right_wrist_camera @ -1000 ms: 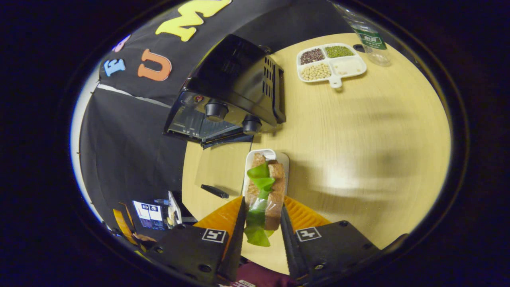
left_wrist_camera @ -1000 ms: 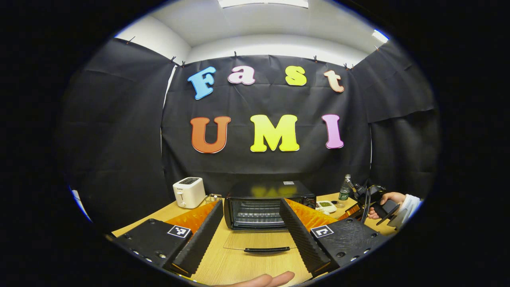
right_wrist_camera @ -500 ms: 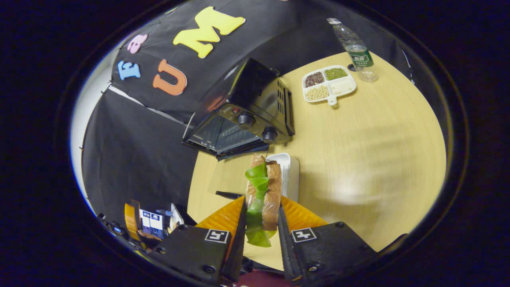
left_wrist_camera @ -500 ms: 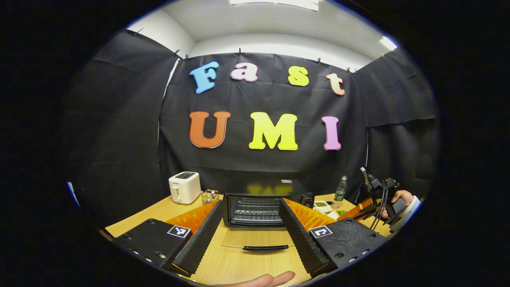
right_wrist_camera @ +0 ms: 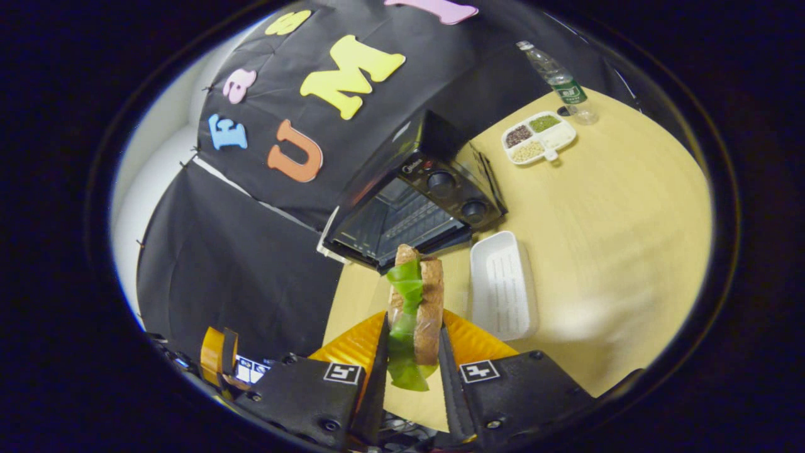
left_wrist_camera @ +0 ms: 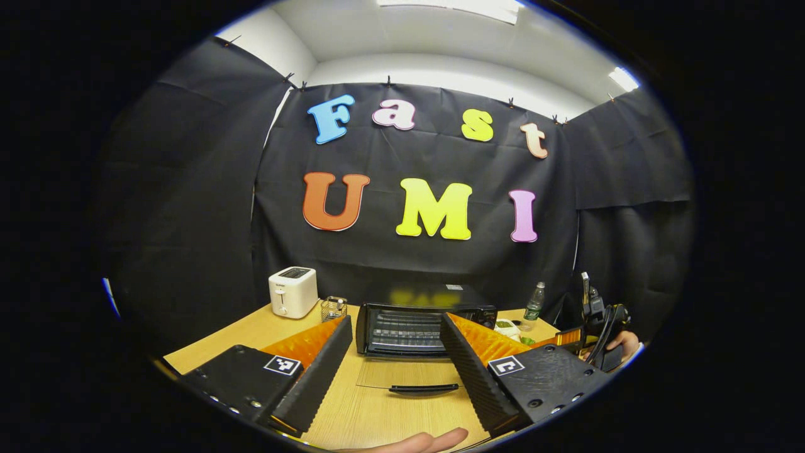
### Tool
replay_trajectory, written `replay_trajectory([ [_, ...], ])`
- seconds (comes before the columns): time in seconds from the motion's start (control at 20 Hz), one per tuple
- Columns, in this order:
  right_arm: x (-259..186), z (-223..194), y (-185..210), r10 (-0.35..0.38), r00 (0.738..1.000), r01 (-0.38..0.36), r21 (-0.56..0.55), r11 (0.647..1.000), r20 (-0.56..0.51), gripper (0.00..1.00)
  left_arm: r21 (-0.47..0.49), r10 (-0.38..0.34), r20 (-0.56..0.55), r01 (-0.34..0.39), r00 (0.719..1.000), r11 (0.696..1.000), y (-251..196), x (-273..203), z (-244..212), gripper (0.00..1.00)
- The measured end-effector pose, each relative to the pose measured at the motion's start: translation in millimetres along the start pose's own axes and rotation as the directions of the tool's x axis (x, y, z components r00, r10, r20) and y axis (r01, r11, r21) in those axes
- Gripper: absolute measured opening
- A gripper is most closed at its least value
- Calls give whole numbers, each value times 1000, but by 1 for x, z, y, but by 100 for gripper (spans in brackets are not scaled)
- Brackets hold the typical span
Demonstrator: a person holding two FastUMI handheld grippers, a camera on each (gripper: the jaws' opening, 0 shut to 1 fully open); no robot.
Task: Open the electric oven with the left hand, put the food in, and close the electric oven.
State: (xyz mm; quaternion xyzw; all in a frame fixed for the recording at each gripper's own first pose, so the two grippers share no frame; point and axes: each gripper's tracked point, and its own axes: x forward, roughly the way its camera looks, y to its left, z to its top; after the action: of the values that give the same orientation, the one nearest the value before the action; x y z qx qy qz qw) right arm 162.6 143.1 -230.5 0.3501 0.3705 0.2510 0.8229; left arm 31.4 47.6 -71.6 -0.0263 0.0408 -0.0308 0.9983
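The black electric oven stands on the wooden table with its glass door folded down flat and the wire rack inside showing. My left gripper is open, held back from the door with nothing between its fingers. My right gripper is shut on a sandwich of brown bread with green lettuce, held in the air in front of the oven's mouth. In the left gripper view the right gripper and the hand holding it appear at the far right.
An empty white tray lies on the table right of the oven door. A divided dish of beans and a water bottle stand behind. A white toaster and a small glass sit left of the oven.
My right gripper has lifted the sandwich off the white tray and swung it left toward the open oven. My left gripper has drawn back a little from the oven.
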Motion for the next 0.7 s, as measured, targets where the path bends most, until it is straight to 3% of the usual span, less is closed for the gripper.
replay_trajectory([
  [0.15,35,7,25,55,985,-73,106,992,166,43,-18,-11,10,11,1000,1000,9,-3,2,92],
  [0.45,121,29,37,21,924,-104,198,975,383,43,31,-38,50,37,998,999,20,-10,13,92],
  [0.7,191,54,37,-20,875,-100,220,970,484,43,45,-55,42,53,998,998,26,-13,14,92],
])
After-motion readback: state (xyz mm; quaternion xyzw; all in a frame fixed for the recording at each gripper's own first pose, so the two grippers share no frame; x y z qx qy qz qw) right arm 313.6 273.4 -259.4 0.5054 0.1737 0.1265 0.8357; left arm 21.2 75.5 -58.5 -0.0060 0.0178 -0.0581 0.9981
